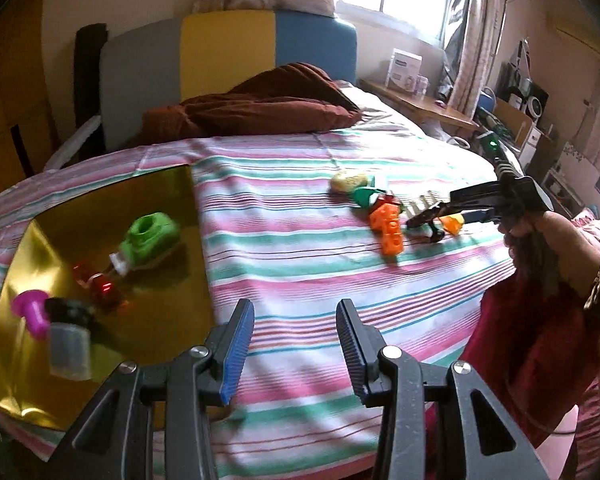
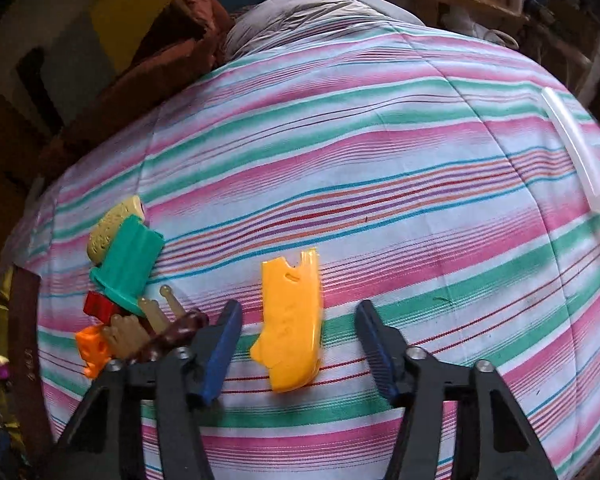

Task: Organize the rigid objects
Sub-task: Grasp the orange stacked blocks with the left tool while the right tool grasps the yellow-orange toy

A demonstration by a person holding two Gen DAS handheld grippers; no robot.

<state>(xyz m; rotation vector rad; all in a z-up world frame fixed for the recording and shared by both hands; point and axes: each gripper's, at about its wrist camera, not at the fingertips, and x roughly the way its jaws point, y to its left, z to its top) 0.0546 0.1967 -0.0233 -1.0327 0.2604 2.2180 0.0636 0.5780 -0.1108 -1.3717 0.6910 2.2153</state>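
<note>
A gold tray [image 1: 168, 200] lies on the striped bed at the left and holds a green piece [image 1: 150, 236], a red piece [image 1: 100, 286], a magenta piece [image 1: 32, 308] and a black-capped jar [image 1: 69, 340]. My left gripper [image 1: 296, 344] is open and empty beside the tray. My right gripper [image 2: 300, 344] is open, its jaws either side of a yellow plastic piece [image 2: 292, 320] lying on the sheet; it also shows in the left wrist view [image 1: 440, 220]. A cluster of a teal piece [image 2: 130, 264], an orange piece [image 2: 92, 350] and a beige piece [image 2: 114, 226] lies left of it.
A brown pillow [image 1: 260, 108] lies at the head of the bed. A clear tube [image 2: 576, 148] lies on the sheet at the right. A wooden bedside table [image 1: 416, 104] with boxes stands beyond the bed. A brown comb [image 2: 176, 332] rests by my right gripper's left finger.
</note>
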